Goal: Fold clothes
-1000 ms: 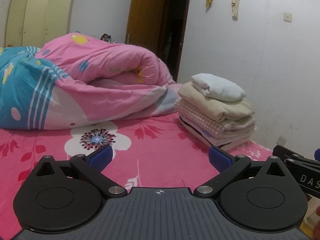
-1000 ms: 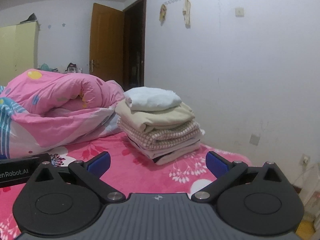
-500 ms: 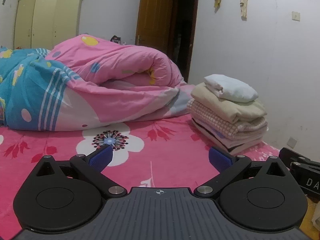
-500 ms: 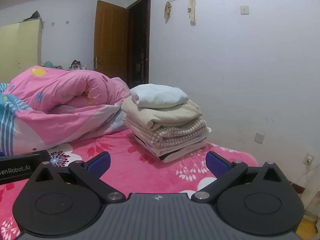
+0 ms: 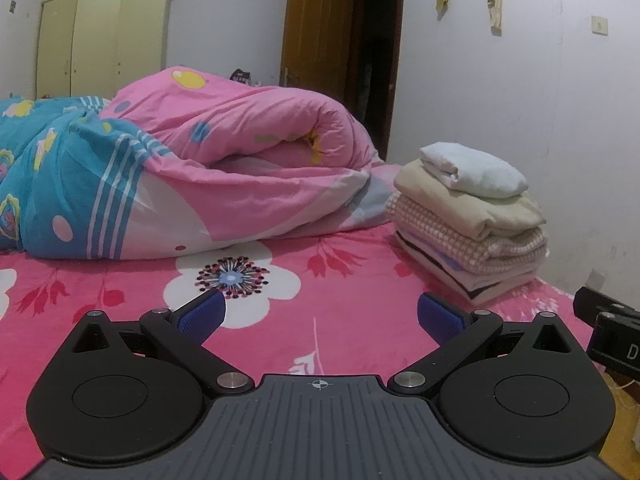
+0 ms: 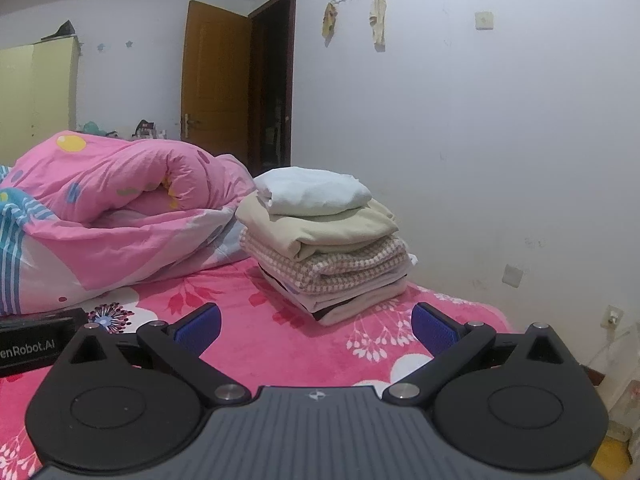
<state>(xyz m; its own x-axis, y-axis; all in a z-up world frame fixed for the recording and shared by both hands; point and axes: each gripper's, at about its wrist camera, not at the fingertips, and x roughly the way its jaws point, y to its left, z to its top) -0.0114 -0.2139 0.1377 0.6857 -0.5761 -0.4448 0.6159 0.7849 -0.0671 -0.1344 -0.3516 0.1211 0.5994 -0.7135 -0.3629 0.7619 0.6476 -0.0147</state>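
Lying at the far right corner of the bed, close to the white wall, a stack of folded clothes (image 5: 468, 224) is seen from both wrist cameras. The stack (image 6: 324, 240) is taken as the landmark. At its top a white folded piece (image 6: 312, 190) is set, under it a beige piece (image 6: 320, 226), then a pink-and-white checked piece (image 6: 340, 266), and at the bottom pale layers with a dark stripe. To the left of the stack, just beside it, a rolled pink quilt (image 5: 248, 160) is heaped, with a blue striped part (image 5: 60, 184) farther left. In front of the stack the pink flowered bedsheet (image 5: 312, 280) is spread bare.

The left gripper (image 5: 320, 316) is held low over the sheet, in front and to the left of the stack, its blue-padded fingers (image 5: 202, 314) spread wide with nothing between them. The right gripper (image 6: 316, 320) is held directly in front of the stack, likewise released, its fingers (image 6: 434, 328) wide apart and empty. Neither gripper is touching the clothes.

Behind the stack, a brown door (image 6: 216, 92) is seen standing open, and beyond the quilt a yellow wardrobe (image 5: 104, 36) is placed against the back wall.
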